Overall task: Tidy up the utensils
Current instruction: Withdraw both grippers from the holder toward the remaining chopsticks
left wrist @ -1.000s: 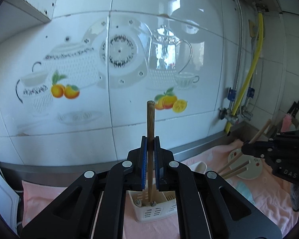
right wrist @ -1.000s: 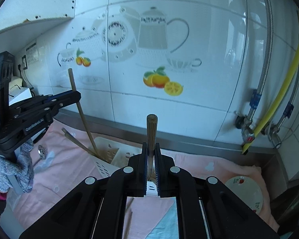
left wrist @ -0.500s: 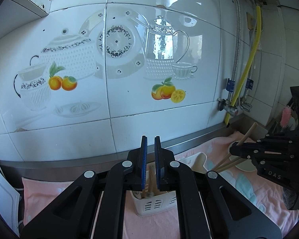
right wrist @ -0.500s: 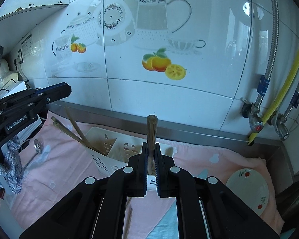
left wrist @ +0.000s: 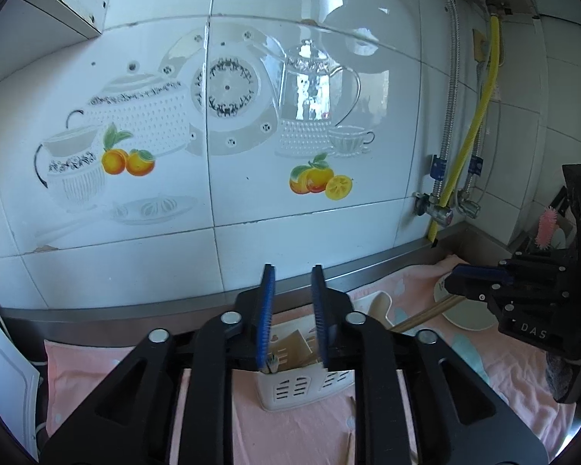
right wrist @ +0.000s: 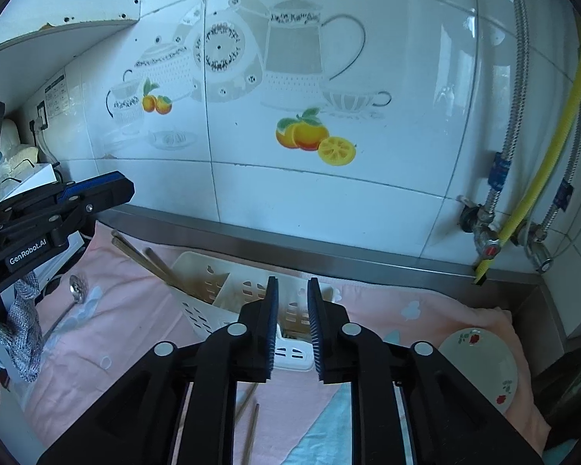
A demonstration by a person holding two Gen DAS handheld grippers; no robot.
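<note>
A white slotted utensil holder stands on the pink cloth by the tiled wall. My left gripper hovers just above it, its jaws opening with nothing pressed between the blue pads. Wooden chopsticks stand in the holder below that gap. My right gripper also hangs over the holder, its jaws opening and empty. Other chopsticks lean out of the holder toward the left. In the left wrist view the right gripper shows at the right; in the right wrist view the left gripper shows at the left.
A metal spoon lies on the pink cloth at the left. Loose chopsticks lie near the front beside a blue cloth. A flowered plate sits at the right, below the pipes and yellow hose. A white spoon lies beyond the holder.
Both grippers held an upright wooden chopstick a second ago. The left let go first, then the right; the chopsticks dropped into the holder and both pairs of jaws have parted.
</note>
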